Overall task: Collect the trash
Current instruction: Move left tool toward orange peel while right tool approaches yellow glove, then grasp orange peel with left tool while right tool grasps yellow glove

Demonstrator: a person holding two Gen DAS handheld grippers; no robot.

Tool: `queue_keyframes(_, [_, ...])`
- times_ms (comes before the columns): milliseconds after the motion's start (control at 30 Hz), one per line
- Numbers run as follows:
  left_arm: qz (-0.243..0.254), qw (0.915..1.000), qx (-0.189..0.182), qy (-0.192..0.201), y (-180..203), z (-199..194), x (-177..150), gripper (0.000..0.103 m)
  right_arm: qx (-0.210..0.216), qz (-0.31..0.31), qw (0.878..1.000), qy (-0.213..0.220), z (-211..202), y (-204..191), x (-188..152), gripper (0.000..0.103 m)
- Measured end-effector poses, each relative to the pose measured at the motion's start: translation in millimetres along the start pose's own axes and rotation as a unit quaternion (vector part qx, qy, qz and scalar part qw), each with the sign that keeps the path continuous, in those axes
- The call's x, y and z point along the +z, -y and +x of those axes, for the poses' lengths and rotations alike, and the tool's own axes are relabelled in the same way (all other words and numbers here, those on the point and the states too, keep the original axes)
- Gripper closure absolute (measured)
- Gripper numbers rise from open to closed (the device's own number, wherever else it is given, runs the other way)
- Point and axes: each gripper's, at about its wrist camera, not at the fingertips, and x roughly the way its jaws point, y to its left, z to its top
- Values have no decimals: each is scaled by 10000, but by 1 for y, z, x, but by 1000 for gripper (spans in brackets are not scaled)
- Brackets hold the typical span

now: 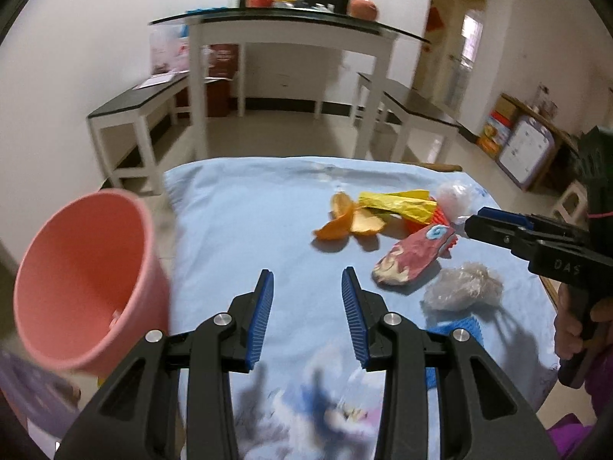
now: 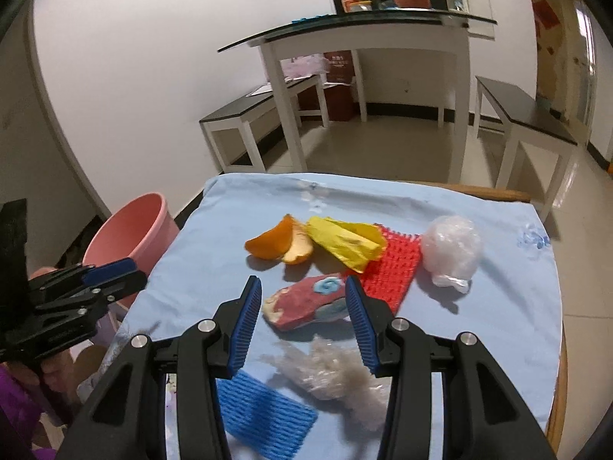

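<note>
Trash lies on a light blue cloth (image 2: 498,306): orange peel (image 2: 281,245), a yellow wrapper (image 2: 345,243), a red foam net (image 2: 387,272), a red patterned wrapper (image 2: 306,303), a clear plastic ball (image 2: 452,249), crumpled clear film (image 2: 337,372) and a blue foam net (image 2: 264,414). A pink bin (image 1: 84,287) stands at the table's left edge. My left gripper (image 1: 307,280) is open and empty over bare cloth. My right gripper (image 2: 302,287) is open, hovering above the red patterned wrapper (image 1: 413,257). It also shows in the left wrist view (image 1: 479,222).
A white table with a glass top (image 1: 291,23) and two dark benches (image 1: 130,103) stand on the tiled floor beyond. Boxes and a board (image 1: 525,149) lean at the right wall. The wooden table edge (image 2: 559,383) shows on the right.
</note>
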Motion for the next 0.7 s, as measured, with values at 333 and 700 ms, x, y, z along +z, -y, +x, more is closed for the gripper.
queue_keyframes(333, [725, 9966, -295, -270, 24, 68, 39, 66, 0, 156, 9997, -197, 15, 34, 11, 58])
queue_keyframes(700, [1046, 9924, -376, -532, 35, 119, 43, 70, 138, 114, 9988, -458, 43, 46, 28, 58])
